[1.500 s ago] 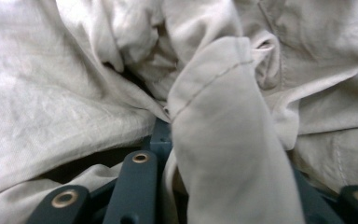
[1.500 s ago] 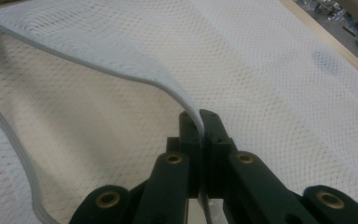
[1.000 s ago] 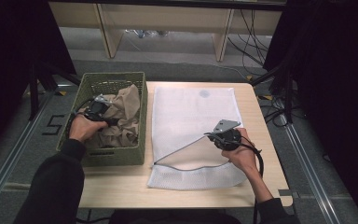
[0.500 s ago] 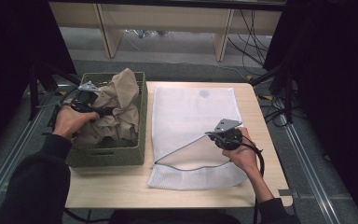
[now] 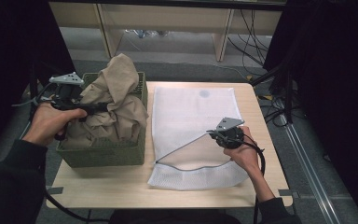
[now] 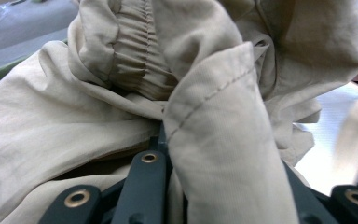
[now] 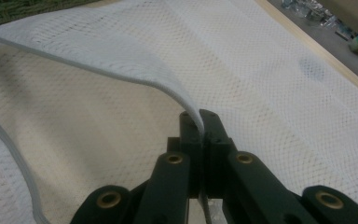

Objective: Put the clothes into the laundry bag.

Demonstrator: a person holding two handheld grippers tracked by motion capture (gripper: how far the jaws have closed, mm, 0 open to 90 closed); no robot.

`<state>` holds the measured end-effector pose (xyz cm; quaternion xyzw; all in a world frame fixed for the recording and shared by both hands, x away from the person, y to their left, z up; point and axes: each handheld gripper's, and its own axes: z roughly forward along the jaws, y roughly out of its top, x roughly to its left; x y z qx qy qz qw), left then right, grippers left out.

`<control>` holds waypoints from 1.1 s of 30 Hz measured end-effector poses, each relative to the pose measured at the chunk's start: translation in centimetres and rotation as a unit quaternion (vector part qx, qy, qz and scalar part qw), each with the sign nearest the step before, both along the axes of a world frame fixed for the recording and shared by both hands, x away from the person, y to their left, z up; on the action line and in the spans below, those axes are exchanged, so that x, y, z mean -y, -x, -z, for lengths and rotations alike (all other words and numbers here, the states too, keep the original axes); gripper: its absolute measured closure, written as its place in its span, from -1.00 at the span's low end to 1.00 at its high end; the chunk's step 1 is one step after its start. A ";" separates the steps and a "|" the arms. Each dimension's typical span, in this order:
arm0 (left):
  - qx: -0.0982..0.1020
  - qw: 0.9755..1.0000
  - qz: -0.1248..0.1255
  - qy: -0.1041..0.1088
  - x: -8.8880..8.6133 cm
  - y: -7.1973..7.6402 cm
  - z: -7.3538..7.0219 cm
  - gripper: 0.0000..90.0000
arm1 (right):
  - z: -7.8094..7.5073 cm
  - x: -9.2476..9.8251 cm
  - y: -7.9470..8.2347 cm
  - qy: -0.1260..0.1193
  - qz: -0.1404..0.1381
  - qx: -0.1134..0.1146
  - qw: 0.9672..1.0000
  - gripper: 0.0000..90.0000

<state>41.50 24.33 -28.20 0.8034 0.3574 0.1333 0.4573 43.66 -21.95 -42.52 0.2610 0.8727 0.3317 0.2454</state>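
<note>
A crumpled tan garment (image 5: pixel 114 100) rises out of the green woven basket (image 5: pixel 103 153) at the table's left. My left gripper (image 5: pixel 100 108) is shut on its cloth and holds it lifted; in the left gripper view the tan fabric (image 6: pixel 214 140) drapes over the jaws. A white mesh laundry bag (image 5: pixel 193 116) lies flat on the table to the right of the basket. My right gripper (image 5: pixel 213 135) is shut on the bag's grey-trimmed upper edge (image 7: pixel 121 74) and holds the mouth lifted open.
The wooden table (image 5: pixel 121 186) has bare wood in front of the basket and bag. Cables (image 5: pixel 261 32) and shelf legs stand on the floor beyond the far edge. Dark curtains close both sides.
My left gripper has risen from inside the basket and pulled the tan garment up with it. The right gripper has stayed put, holding the bag's edge.
</note>
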 end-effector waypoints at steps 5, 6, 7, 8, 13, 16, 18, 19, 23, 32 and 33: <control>0.012 0.999 0.031 0.019 1.5 2.4 -1.0 0.66 | -0.1 -0.1 0.0 -0.002 0.004 -0.005 1.000 1.00; 0.016 0.998 0.049 0.033 2.3 3.3 -1.3 0.66 | -0.1 -0.1 0.0 -0.002 0.004 -0.004 1.000 1.00; 0.017 0.997 0.059 0.040 2.7 3.8 -1.4 0.66 | -0.2 -0.1 0.0 -0.001 0.004 -0.006 1.000 1.00; 0.015 0.997 0.064 0.046 3.0 4.2 -1.5 0.66 | -0.2 -0.1 0.1 -0.003 0.008 -0.008 1.000 1.00; 0.001 0.991 0.114 0.069 5.6 6.2 -1.1 0.66 | -0.3 0.0 -0.1 -0.007 0.001 -0.002 1.000 1.00; -0.007 0.988 0.141 0.067 7.5 7.0 -0.3 0.66 | -0.4 0.1 0.0 -0.015 0.007 -0.008 1.000 1.00; -0.014 0.985 0.159 0.064 8.6 7.3 0.2 0.66 | -0.5 0.1 -0.1 -0.015 0.005 -0.006 1.000 1.00; -0.014 0.984 0.166 0.060 9.2 7.5 0.5 0.66 | -0.5 0.2 -0.1 -0.018 0.007 -0.005 1.000 1.00; -0.030 0.976 0.209 0.047 12.8 8.2 2.7 0.66 | -0.6 0.5 -0.1 -0.019 0.006 -0.004 1.000 1.00; -0.072 0.964 0.254 0.028 18.9 7.4 9.0 0.65 | -1.0 1.2 -0.3 -0.038 0.007 0.001 0.999 1.00; -0.072 0.964 0.254 0.028 18.9 7.4 9.0 0.65 | -1.0 1.2 -0.3 -0.038 0.007 0.001 0.999 1.00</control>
